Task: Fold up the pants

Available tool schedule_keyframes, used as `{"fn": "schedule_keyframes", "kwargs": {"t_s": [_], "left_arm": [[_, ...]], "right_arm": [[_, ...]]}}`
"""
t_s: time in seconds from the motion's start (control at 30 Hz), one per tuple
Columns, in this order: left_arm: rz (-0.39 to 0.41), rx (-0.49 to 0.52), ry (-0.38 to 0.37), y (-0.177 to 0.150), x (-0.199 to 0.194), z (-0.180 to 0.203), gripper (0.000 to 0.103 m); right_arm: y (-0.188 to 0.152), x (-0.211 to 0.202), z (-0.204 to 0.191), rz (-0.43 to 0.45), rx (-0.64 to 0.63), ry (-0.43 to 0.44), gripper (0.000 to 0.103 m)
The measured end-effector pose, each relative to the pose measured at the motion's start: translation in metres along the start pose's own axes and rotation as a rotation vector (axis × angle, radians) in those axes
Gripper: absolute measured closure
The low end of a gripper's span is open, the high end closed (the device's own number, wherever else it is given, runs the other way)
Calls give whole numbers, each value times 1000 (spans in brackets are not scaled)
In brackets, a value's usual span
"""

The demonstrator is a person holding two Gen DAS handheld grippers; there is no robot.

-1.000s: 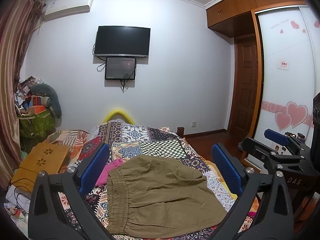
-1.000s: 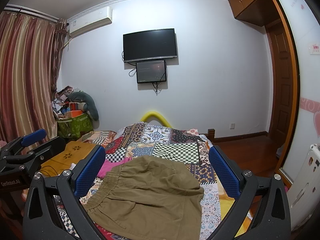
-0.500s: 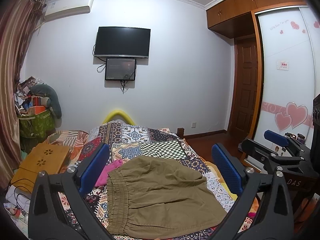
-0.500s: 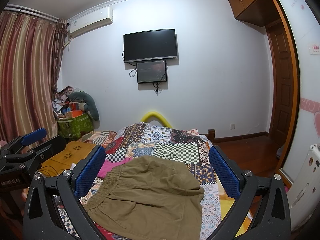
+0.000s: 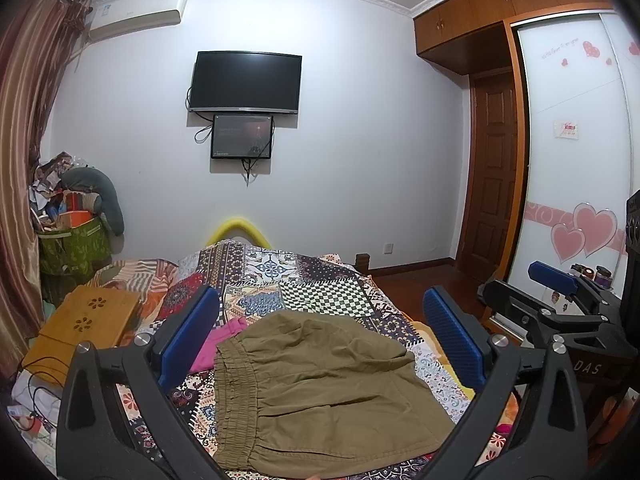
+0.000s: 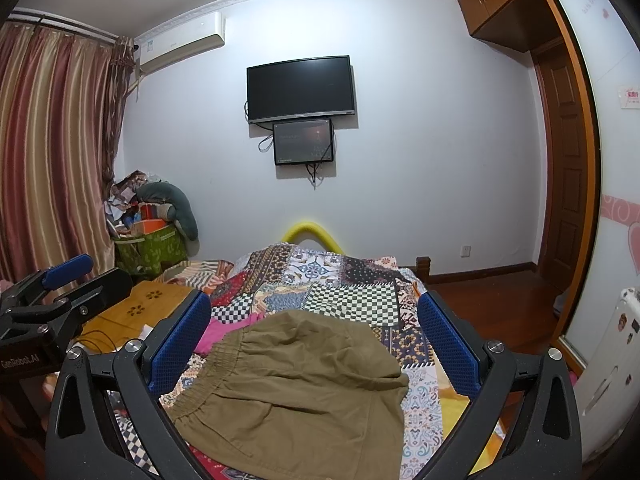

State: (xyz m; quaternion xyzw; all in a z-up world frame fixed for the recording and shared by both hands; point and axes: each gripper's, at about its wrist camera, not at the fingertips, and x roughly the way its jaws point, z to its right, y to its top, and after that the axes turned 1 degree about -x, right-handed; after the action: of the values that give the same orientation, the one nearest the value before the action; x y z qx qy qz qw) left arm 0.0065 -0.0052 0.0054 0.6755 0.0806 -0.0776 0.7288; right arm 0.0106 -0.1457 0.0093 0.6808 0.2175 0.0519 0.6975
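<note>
Olive-brown pants (image 5: 320, 392) lie folded into a compact stack on the patchwork bed cover (image 5: 316, 292), elastic waistband to the left. They also show in the right wrist view (image 6: 296, 392). My left gripper (image 5: 320, 332) is open and empty, held above the near part of the pants. My right gripper (image 6: 314, 332) is open and empty, also above the pants. The right gripper shows at the right edge of the left wrist view (image 5: 560, 300), and the left gripper at the left edge of the right wrist view (image 6: 56, 292).
A pink garment (image 5: 218, 344) lies left of the pants. A wooden lap table (image 5: 84, 324) sits at the bed's left side, with cables beneath. A cluttered green bag (image 5: 72, 244) stands in the corner. A wardrobe (image 5: 576, 168) and door are on the right.
</note>
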Motion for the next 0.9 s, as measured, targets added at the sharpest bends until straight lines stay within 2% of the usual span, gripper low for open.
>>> {"fn": "schedule_keyframes", "kwargs": {"t_s": [0.17,0.33,0.63,0.9], "left_arm": [[-20,-9,3,-3,9,-5,0],[-77,6,21,-9,28,-17,0],[-228,-6,70,-31,85,-60,0],[-368,30,132,-64,151,-103,0]], "right_arm": [[-2,4,1,-13,1,-14,0],[-12,18,13,-48,-18,-79,0],[-43,65,59,-224,-7,-213,0],[-67,101,87,-364,17,-190,1]]}}
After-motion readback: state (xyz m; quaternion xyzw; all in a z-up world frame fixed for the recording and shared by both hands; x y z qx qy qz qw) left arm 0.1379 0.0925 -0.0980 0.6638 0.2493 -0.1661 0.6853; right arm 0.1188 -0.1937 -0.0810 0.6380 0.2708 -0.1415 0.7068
